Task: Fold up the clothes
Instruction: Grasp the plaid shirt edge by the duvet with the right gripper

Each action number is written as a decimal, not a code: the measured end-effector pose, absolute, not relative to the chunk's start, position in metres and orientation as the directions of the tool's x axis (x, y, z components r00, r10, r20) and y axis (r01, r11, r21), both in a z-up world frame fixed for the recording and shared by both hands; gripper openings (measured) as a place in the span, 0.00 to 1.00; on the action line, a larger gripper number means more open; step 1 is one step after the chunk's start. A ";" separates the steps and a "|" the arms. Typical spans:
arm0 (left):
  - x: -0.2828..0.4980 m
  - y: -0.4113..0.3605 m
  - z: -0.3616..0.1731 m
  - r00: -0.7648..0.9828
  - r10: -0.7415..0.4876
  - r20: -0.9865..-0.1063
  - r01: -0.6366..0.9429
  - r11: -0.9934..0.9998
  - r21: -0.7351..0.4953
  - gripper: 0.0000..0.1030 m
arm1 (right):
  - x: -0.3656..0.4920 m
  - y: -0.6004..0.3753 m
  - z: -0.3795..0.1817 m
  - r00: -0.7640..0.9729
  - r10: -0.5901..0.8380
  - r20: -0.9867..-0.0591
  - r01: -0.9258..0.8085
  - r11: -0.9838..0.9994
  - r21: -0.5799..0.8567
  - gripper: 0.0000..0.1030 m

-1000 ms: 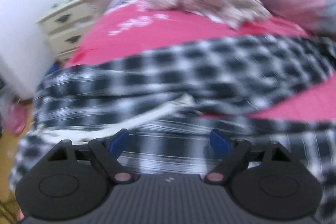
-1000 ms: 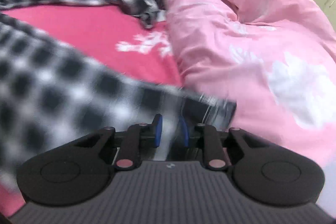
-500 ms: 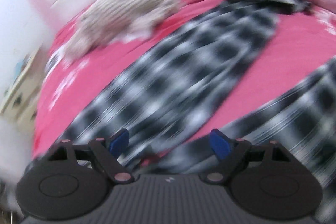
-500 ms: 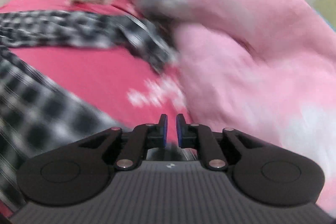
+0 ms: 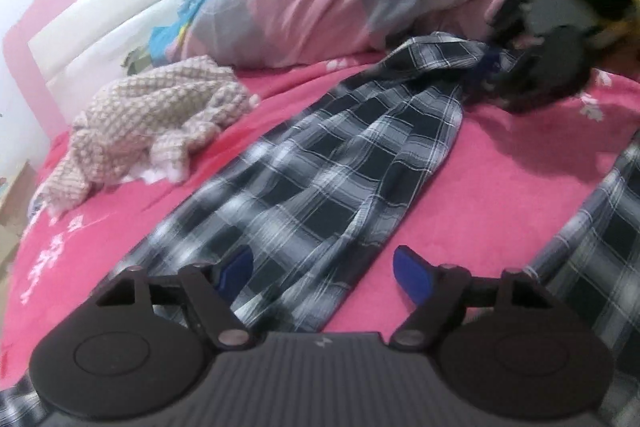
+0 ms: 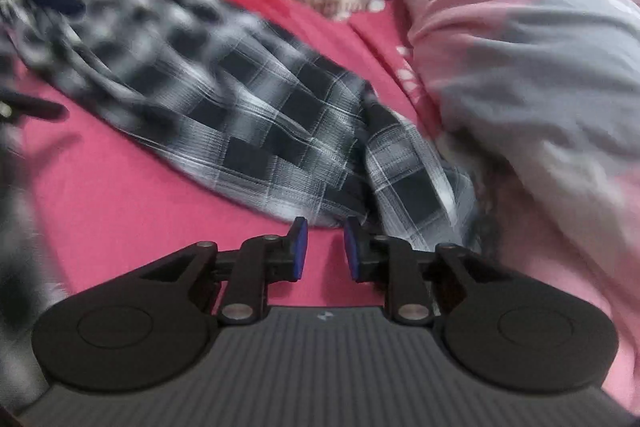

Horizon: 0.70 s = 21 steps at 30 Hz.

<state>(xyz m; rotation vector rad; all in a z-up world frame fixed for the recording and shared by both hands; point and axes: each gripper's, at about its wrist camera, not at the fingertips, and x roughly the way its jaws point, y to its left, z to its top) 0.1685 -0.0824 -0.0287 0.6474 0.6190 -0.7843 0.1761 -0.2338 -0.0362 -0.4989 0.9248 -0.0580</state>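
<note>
Both grippers approached one leg of the plaid trousers [image 5: 320, 179], which lay stretched across the pink bedsheet [image 5: 500, 187], its cuff beside the pink-and-grey duvet [image 6: 520, 67]. The left gripper [image 5: 324, 267] had just been narrowing, fingers spread astride the leg's near part, not pressing it. The right gripper [image 6: 322, 249] had just parted slightly; its narrow gap held nothing, just short of the cuff. A good fold probably required pinching both ends squarely and keeping the cloth taut. White print on the sheet was unreadable.
</note>
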 end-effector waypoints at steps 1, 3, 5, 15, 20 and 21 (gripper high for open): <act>0.171 -0.084 -0.031 0.551 -0.430 -0.715 0.792 0.540 0.285 0.66 | 0.186 -0.247 -0.040 0.616 -0.332 -0.715 -0.095 0.869 -0.485 0.17; 0.176 -0.085 -0.033 0.538 -0.425 -0.728 0.795 0.542 0.272 0.66 | 0.202 -0.286 -0.033 0.611 -0.432 -0.663 0.089 0.870 -0.485 0.15; 0.179 -0.086 -0.033 0.528 -0.436 -0.729 0.802 0.539 0.258 0.66 | 0.200 -0.303 -0.015 0.653 -0.443 -0.614 0.167 0.875 -0.454 0.15; 0.180 -0.099 -0.042 0.498 -0.478 -0.724 0.843 0.462 0.276 0.48 | 0.125 -0.252 -0.018 0.792 -0.242 -0.560 -0.121 0.837 -0.534 0.24; 0.178 -0.103 -0.041 0.489 -0.482 -0.727 0.849 0.455 0.269 0.15 | 0.131 -0.226 -0.060 0.752 -0.189 -0.631 -0.391 0.643 -0.659 0.33; 0.178 -0.104 -0.041 0.486 -0.482 -0.729 0.851 0.452 0.268 0.14 | 0.133 -0.224 -0.066 0.752 -0.192 -0.631 -0.419 0.600 -0.681 0.34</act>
